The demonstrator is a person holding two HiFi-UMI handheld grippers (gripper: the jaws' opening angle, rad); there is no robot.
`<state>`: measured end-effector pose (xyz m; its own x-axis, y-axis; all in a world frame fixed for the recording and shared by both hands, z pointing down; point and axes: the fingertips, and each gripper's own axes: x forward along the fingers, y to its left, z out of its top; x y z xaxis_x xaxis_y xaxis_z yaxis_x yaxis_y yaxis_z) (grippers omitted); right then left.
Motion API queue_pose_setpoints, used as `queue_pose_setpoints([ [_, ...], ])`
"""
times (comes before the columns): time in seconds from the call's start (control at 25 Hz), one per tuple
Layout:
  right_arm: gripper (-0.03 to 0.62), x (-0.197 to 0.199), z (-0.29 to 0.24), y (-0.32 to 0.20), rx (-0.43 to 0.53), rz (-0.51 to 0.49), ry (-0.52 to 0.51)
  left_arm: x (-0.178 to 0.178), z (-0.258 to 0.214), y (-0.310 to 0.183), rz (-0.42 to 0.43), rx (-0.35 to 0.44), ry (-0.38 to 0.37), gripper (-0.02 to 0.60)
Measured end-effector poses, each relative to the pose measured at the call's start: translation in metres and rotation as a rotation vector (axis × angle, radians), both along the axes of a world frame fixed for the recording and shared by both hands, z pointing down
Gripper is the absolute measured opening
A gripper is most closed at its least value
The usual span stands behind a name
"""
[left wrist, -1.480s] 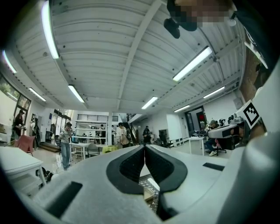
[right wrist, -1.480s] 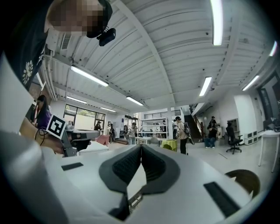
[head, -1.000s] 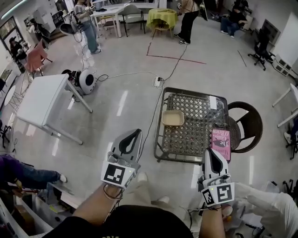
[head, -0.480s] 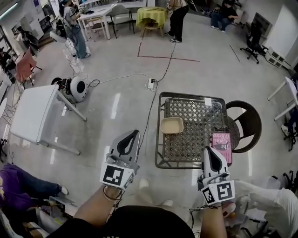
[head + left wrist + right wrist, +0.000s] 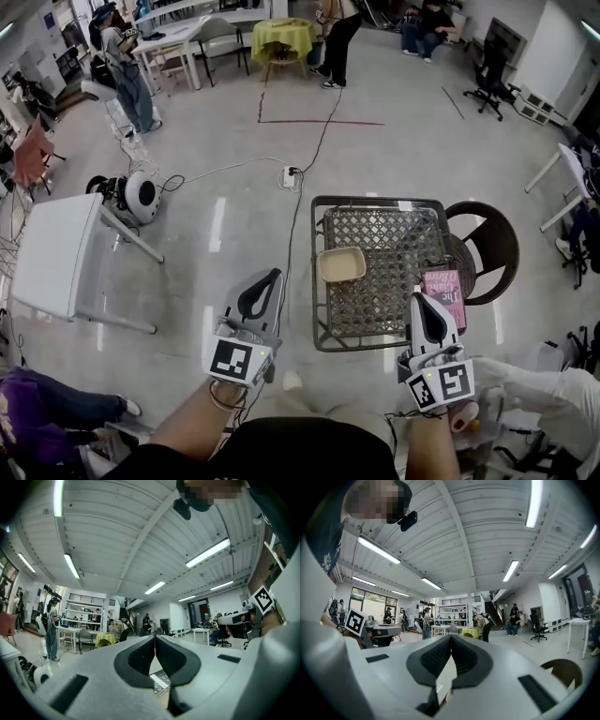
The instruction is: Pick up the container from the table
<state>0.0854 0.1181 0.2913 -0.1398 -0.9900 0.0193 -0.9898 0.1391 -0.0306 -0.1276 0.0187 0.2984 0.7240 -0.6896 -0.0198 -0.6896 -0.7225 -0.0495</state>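
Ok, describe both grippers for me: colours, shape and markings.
The left gripper and right gripper match: pale grey shells tapering to a point, with black ribbed pads lining the jaws. Each carries a white cube printed with black square markers. The person wears a dark top.

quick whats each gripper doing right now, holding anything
left gripper: closed, jaw tips together, holding nothing.
right gripper: closed, jaw tips together, holding nothing.
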Motion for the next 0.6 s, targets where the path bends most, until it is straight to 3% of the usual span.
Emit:
queue_pose_setpoints([
  [0.24, 0.011, -0.009, -0.003, -0.006, -0.003, 0.006, 0.013, -0.021, -0.002, -0.020, -0.023, -0.007, 0.027, 0.011],
  [0.6, 0.011, -0.001, 0.001, -0.019, -0.008, 0.002, 0.033, -0.012, 0.005, -0.026, -0.023, -0.010, 0.019, 0.011],
])
